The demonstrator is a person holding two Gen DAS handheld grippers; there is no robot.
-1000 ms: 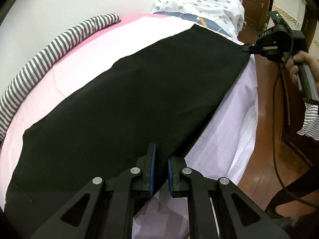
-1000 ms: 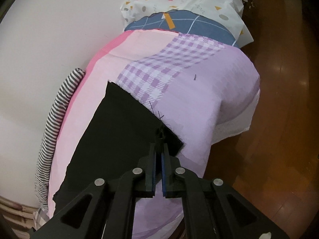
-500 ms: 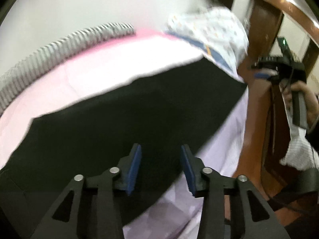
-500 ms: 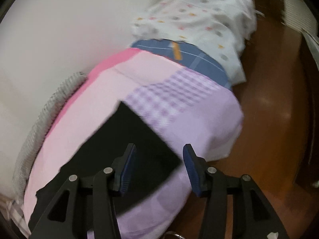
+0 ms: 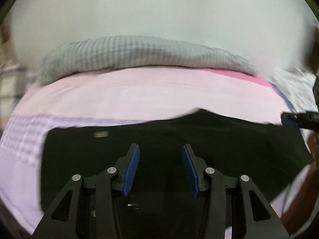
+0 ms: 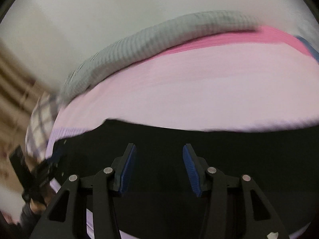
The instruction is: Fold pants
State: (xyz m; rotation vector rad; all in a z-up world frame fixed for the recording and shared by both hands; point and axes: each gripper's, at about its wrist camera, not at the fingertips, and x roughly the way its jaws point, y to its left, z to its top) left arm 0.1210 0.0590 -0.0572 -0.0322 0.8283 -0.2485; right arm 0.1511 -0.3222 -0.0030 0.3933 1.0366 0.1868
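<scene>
Left gripper (image 5: 160, 167) is seen spread wide with nothing held between the blue pads (image 5: 131, 169), poised over the black pants (image 5: 179, 137). Right gripper (image 6: 159, 167) is likewise held wide apart and empty above the same pants (image 6: 219, 149). The pants are laid flat across the near part of the bed, on a pink and lilac sheet (image 5: 129, 97). A small pale tag (image 5: 101, 134) is seen on the pants near the left end; no writing can be read, as both views are blurred. A grey striped cloth (image 5: 139, 53) is laid along the far edge of the bed against the wall.
</scene>
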